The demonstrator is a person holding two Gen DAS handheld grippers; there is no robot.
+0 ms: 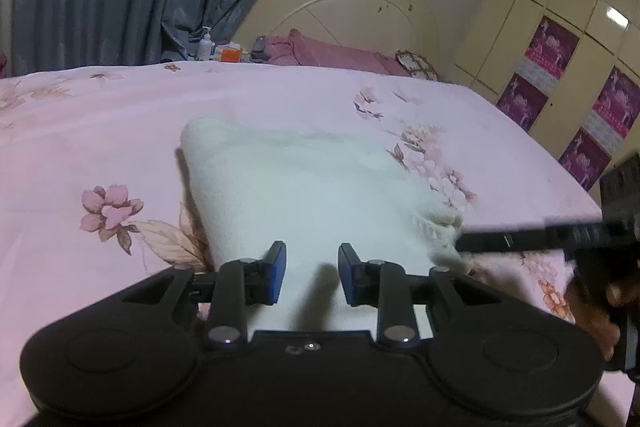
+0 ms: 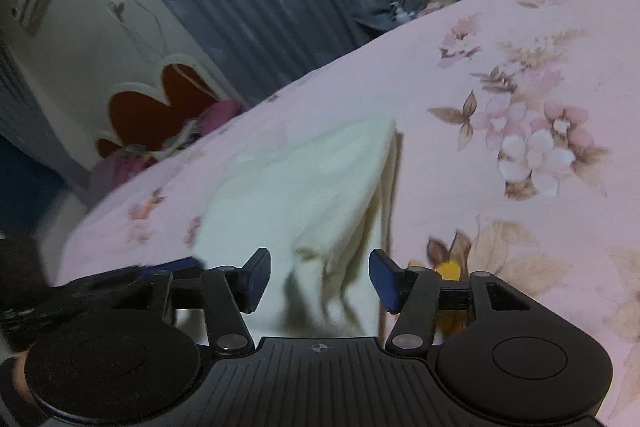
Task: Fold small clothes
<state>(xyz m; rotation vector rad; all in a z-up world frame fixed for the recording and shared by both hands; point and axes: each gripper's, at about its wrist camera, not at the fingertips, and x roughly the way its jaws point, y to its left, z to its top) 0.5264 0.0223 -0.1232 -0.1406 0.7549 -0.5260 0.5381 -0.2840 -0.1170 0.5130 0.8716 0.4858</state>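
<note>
White garment, small and fleecy, lies on the pink floral bed, already doubled over at least once: the left wrist view shows a rounded folded edge on its far left side, and a fringed or ragged corner at the near right. Left hand-held gripper hovers at the garment's near edge, jaws parted, blue pads bare, nothing between them; cloth runs straight ahead of it, long axis pointing away from the camera toward the headboard. Right hand-held gripper also stands with jaws apart, over the near right corner, where layers splay loose and cast shadows; whether a pad touches fabric is unclear, frame blurred. Judgement: both hand-held grippers sit at the same near edge, left nearer the centre, right nearer the loose corner, so the next fold likely carries near edge away.
</note>
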